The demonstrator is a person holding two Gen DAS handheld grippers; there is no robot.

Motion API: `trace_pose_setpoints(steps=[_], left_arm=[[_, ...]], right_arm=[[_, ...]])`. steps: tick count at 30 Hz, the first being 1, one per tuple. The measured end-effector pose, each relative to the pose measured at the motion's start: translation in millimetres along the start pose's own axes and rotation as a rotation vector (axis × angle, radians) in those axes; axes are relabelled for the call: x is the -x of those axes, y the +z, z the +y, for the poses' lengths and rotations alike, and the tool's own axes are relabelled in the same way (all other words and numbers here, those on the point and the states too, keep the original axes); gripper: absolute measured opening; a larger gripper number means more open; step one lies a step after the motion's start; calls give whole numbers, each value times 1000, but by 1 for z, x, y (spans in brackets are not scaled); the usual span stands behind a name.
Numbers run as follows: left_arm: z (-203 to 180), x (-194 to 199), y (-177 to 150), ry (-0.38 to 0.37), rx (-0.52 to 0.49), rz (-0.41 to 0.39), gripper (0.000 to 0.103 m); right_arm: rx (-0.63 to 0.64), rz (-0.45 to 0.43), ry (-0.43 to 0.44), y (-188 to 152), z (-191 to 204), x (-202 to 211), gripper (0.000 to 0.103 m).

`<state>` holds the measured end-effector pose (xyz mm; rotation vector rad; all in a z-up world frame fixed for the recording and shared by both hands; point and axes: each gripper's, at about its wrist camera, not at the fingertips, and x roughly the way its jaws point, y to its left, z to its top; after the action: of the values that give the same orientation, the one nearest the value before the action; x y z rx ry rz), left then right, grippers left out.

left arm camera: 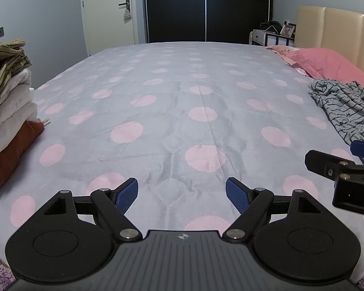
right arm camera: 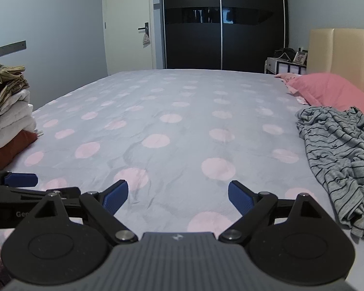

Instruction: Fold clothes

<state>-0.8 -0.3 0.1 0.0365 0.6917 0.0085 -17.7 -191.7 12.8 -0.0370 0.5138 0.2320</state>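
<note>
With both the left gripper [left arm camera: 182, 195] and right gripper [right arm camera: 177, 197] hovering spread and empty, the crumpled grey black-striped garment [right arm camera: 339, 155] is lying at three o'clock, risking a bunched multi-layer grab, while the leaning folded-clothes stack [left arm camera: 9, 111] at nine o'clock is risking toppling.

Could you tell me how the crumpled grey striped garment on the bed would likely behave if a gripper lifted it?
The crumpled grey striped garment looks thin and heavily creased, so it would probably drape limply. Lying bunched, it may unfold unevenly from one pinch.
</note>
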Motion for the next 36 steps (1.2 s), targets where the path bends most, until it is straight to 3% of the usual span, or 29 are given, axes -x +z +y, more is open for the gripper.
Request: trace_pose_setpoints(steps=[10,36], left_arm=[[2,1,2,11,43,0,79],[3,4,0,13,28,-14,79]], right_arm=[[-61,7,14,-2,-6,-4,91],[-23,18,2,1,-5,-4,91]])
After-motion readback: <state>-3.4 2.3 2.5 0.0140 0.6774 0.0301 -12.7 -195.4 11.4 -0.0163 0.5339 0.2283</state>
